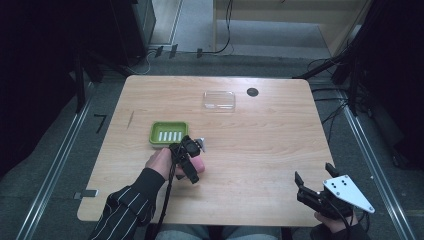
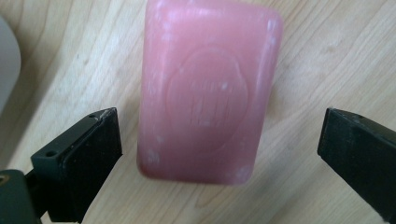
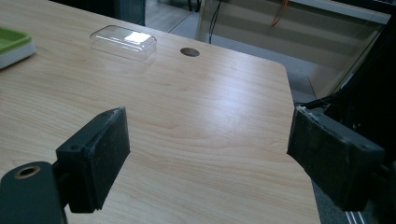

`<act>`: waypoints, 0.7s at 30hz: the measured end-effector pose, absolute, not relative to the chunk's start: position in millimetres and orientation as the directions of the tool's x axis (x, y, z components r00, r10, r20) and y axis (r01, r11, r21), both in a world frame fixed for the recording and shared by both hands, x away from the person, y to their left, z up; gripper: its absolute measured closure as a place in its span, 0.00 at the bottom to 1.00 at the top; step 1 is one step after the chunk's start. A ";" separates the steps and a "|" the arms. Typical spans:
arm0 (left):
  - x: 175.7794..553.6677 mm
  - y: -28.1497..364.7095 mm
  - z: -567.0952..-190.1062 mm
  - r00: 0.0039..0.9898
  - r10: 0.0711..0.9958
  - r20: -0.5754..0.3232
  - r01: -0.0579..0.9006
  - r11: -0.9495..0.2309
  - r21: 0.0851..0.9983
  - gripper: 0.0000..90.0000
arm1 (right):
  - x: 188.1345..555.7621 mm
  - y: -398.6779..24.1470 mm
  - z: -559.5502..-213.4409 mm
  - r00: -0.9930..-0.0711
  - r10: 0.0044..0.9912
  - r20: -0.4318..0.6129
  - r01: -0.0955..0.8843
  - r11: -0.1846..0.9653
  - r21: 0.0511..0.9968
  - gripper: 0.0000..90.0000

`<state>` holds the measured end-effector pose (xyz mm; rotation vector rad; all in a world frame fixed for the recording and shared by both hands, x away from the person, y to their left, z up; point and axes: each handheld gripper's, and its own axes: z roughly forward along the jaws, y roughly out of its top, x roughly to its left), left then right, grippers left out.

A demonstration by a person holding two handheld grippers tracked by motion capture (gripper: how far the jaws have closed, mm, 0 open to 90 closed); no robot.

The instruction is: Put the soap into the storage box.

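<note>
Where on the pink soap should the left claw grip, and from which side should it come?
Across the soap's two long edges, near its middle, coming straight down from above. It lies flat on the table, and the left claw is open, with its jaws already outside both edges.

My high view looks forward and down over the whole tabletop (image 1: 260, 130). My left gripper view hangs close above the pink soap bar (image 2: 208, 88); my right gripper view skims low toward the clear lid (image 3: 123, 41) (shared with the high view).
</note>
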<state>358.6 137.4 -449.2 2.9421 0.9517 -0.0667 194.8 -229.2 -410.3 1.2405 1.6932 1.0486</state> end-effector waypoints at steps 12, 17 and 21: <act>365.3 128.3 -453.3 0.834 0.551 -0.032 0.552 -0.833 0.029 0.00 | 194.6 -229.7 -410.2 -0.222 0.969 -0.111 0.329 0.182 0.926 0.15; 366.1 130.5 -451.6 0.833 0.553 -0.022 0.553 -0.832 0.048 0.11 | 194.7 -229.9 -410.1 -0.223 0.968 -0.114 0.327 0.184 0.927 0.15; 367.2 132.1 -452.3 0.833 0.553 -0.028 0.554 -0.831 0.053 0.15 | 194.5 -229.7 -410.1 -0.222 0.968 -0.113 0.328 0.183 0.927 0.15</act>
